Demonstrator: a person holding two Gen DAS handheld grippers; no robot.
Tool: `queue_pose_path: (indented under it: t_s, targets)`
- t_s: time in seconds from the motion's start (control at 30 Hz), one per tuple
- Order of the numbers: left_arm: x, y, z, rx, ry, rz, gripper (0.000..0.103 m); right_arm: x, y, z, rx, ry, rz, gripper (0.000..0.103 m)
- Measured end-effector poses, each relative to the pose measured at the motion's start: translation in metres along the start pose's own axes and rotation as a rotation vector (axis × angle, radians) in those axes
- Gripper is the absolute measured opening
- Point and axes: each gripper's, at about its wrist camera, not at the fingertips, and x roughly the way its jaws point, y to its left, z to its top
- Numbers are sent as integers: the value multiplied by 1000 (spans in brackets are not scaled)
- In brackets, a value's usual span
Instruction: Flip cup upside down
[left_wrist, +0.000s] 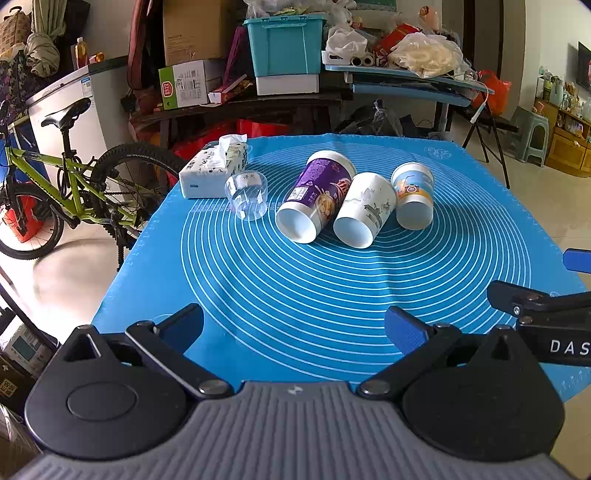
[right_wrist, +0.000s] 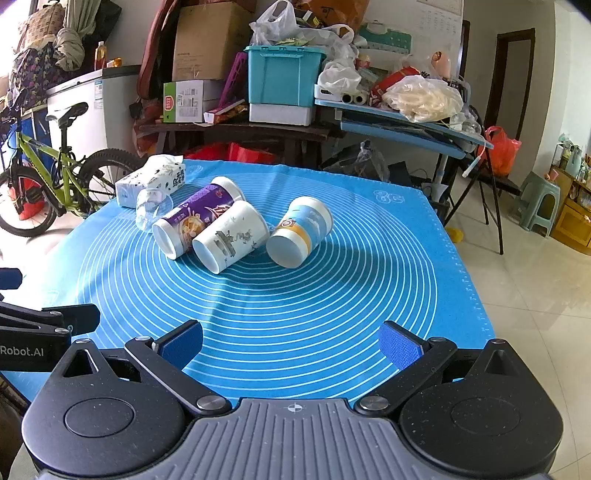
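Note:
Several cups lie on their sides on the blue mat (left_wrist: 332, 295), mouths toward me: a purple cup (left_wrist: 316, 195) (right_wrist: 194, 219), a white cup with ink drawing (left_wrist: 364, 208) (right_wrist: 231, 236), a blue-and-orange cup (left_wrist: 413, 195) (right_wrist: 301, 230), and a clear plastic cup (left_wrist: 247, 194) (right_wrist: 151, 206) at the left. My left gripper (left_wrist: 293, 326) is open and empty near the mat's front edge. My right gripper (right_wrist: 291, 345) is open and empty, also at the front, well short of the cups.
A tissue box (left_wrist: 214, 168) (right_wrist: 149, 181) sits at the mat's far left corner. The right gripper's arm (left_wrist: 543, 314) shows at the left view's right edge. A green bicycle (left_wrist: 66, 184) stands left of the table; cluttered shelves (left_wrist: 284, 55) behind.

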Motion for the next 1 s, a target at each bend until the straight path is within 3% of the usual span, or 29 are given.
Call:
queue_pose_path:
  t_s: [1.0]
  targets:
    - [0, -3, 1, 11, 6, -2, 102, 0, -2, -1, 0, 2, 1, 103]
